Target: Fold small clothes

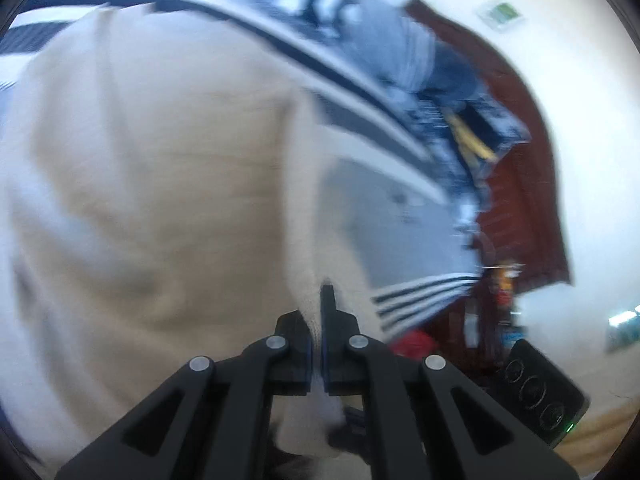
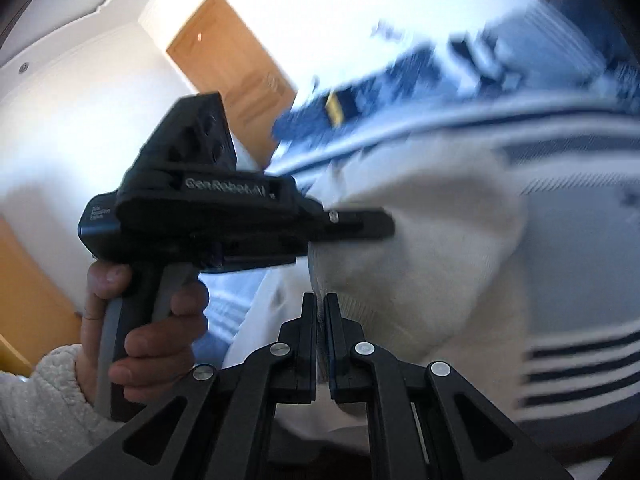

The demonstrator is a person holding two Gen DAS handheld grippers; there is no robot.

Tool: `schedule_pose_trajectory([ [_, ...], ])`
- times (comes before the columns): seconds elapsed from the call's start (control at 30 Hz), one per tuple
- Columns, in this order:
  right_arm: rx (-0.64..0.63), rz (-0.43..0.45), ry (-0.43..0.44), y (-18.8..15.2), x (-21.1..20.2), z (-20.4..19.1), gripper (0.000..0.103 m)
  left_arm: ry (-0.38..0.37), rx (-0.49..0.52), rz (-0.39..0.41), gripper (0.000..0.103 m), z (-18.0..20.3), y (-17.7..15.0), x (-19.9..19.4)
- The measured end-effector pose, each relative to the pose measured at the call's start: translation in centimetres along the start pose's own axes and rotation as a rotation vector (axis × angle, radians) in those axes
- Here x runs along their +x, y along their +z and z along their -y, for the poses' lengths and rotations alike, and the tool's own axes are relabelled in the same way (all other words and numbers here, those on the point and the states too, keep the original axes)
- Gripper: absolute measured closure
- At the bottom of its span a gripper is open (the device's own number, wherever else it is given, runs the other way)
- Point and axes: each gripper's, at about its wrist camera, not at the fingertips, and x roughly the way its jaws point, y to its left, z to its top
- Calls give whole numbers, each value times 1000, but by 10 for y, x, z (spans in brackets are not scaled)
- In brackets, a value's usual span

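Note:
A cream knit garment (image 1: 152, 184) hangs lifted and fills most of the left wrist view. My left gripper (image 1: 316, 312) is shut on its ribbed edge, with cloth pinched between the pads. In the right wrist view my right gripper (image 2: 320, 300) is shut on another part of the same cream garment (image 2: 432, 248). Just above it, my left gripper (image 2: 380, 226) comes in from the left and bites the cloth close by, held by a hand (image 2: 160, 332) in a white fleece sleeve. Both views are blurred.
Under the garment lies a grey bedcover with white and navy stripes (image 1: 400, 216). A heap of blue and grey clothes (image 1: 424, 60) sits further back. Dark red-brown wood (image 1: 520, 184) borders the bed. An orange wooden door (image 2: 232, 68) stands behind. A black block with round holes (image 1: 544, 392) is at lower right.

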Motion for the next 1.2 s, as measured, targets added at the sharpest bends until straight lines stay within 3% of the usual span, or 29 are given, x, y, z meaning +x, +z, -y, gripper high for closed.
schedule_pose_trajectory([
  [0.07,56,-100,27,-15,32,11,72,10,-93,-18,100,-53,-13,7],
  [0.13,86,-157,-42,-28,50,25,60,-2,-143,-20,100,-84,-25,15],
  [0.27,221,-176,-73,-24,59,67,60,-72,-178,9,100,-110,-38,19],
  [0.33,283,-170,-90,-17,62,87,60,-70,-160,16,100,-111,-40,20],
  [0.43,289,-186,-126,-4,71,102,60,-87,-126,15,100,-105,-37,20],
  [0.5,295,-195,-136,2,78,105,60,-138,-107,14,100,-96,-33,17],
  [0.53,294,-193,-158,9,81,108,60,-207,-116,11,100,-94,-31,11],
  [0.6,303,-168,-191,24,84,114,60,-224,-131,43,100,-96,-27,0],
  [0.67,315,-135,-182,49,80,122,58,-172,-136,77,100,-107,-19,-17],
  [0.7,323,-124,-174,63,77,128,55,-113,-125,74,99,-112,-17,-21],
  [0.73,325,-118,-170,70,76,129,52,12,-131,59,93,-121,-17,-22],
  [0.8,291,-74,-225,103,71,137,52,125,-166,72,72,-130,-18,-27],
  [0.87,273,-44,-260,125,68,145,48,141,-166,115,68,-122,-16,-43],
  [0.9,280,-30,-280,138,67,153,48,144,-154,134,62,-116,-14,-49],
  [0.93,286,-19,-295,147,67,163,48,149,-115,165,52,-97,-4,-56],
  [1.0,333,6,-278,160,68,185,48,169,-19,166,45,-63,21,-54],
  [1.07,411,25,-247,170,71,206,48,207,76,160,44,-30,53,-39],
  [1.2,524,52,-186,167,70,240,48,195,187,118,41,21,116,13],
])
